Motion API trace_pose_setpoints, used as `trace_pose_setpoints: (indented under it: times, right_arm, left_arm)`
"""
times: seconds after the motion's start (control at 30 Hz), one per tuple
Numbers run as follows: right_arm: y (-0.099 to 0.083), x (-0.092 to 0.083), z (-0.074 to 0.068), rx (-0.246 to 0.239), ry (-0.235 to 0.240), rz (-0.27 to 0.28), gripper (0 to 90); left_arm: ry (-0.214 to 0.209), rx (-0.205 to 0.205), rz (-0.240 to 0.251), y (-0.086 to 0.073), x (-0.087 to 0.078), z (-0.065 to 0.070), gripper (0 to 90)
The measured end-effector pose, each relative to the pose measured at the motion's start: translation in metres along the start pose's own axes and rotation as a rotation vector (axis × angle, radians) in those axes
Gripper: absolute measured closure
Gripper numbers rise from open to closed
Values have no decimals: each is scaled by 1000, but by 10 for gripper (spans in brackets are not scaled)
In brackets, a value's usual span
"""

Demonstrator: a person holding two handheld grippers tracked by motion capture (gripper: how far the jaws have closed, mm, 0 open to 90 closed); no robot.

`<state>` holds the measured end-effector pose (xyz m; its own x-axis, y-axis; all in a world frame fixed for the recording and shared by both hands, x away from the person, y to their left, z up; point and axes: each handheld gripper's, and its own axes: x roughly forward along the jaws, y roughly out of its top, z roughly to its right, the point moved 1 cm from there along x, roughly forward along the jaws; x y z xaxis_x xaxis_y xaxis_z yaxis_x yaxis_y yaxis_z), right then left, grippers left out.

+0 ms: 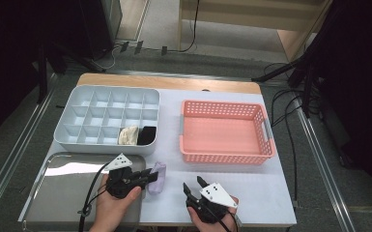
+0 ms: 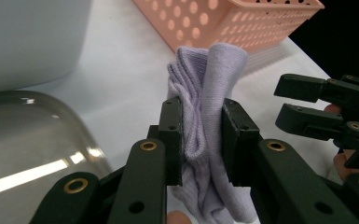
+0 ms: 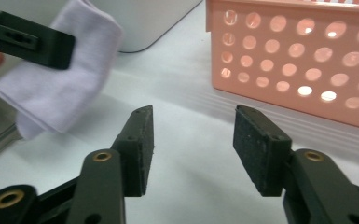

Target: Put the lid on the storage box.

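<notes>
Sitting pinched between left gripper [image 2: 202, 135] jaws: lilac sock [image 2: 205, 93]

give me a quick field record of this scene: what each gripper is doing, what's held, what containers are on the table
left gripper: shut on the lilac sock, lifted off the table
right gripper: open, nothing between its pads, above the bare white tabletop
divided bin: pale grey-blue, far left; holds a cream sock and a black sock in adjoining front cells
basket: pink, perforated, empty, right of the bin
metal tray: near left, under the left hand
</notes>
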<state>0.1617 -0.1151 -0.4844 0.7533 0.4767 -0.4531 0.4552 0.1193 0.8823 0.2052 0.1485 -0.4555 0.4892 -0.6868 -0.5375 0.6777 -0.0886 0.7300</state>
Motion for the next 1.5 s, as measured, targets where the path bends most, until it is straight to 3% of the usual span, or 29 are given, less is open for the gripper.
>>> trace_pose_setpoints:
  times: [0.5, 0.6, 0.73, 1.03, 1.27, 1.5]
  right_arm:
    - [5, 4, 9, -12, 4, -17, 325]
    - [5, 4, 9, -7, 10, -23, 307]
    - [6, 7, 8, -15, 20, -34, 291]
    - [6, 7, 10, -10, 35, -37, 282]
    - [7, 7, 12, -20, 30, -32, 283]
    - [5, 10, 12, -22, 28, -36, 292]
  left_arm:
    - [36, -24, 59, 1, -34, -23, 733]
    - [38, -35, 69, 1, -37, -25, 735]
    - [49, -16, 57, -1, -35, -23, 739]
    - [46, -13, 64, -4, -43, -27, 746]
    - [88, -20, 79, 1, -60, -41, 746]
    - [114, -53, 108, 5, -76, -55, 746]
